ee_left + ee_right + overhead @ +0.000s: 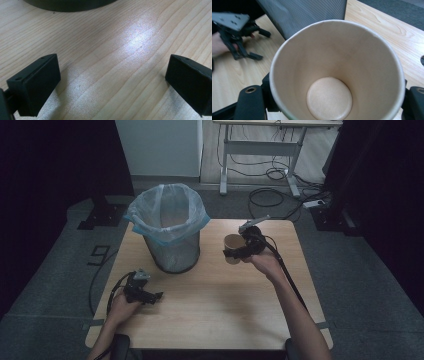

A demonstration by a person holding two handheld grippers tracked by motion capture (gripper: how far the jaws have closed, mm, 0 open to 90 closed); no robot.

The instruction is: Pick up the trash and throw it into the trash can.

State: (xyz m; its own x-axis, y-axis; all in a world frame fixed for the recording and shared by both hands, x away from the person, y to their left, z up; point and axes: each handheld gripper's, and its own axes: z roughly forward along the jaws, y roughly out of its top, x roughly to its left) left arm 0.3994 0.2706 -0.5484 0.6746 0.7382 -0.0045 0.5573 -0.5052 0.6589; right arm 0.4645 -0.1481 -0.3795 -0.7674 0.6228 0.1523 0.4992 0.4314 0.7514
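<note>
The paper cup (pixel 337 75) sits clamped in the right claw (pixel 235 251), hiding its jaw tips. The left claw (pixel 112 82) rests spread wide on the counter (pixel 215 310), the bin (pixel 70 3) cut off above.

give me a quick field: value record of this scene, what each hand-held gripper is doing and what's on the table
surface: wooden table
bin: mesh waste bin with plastic liner, upright, left of centre
cup: paper cup, empty inside, right of the bin
right hand-held gripper: shut on the paper cup, jaws on opposite sides of it
left hand-held gripper: open, holding nothing, low over the table near the bin's base
</note>
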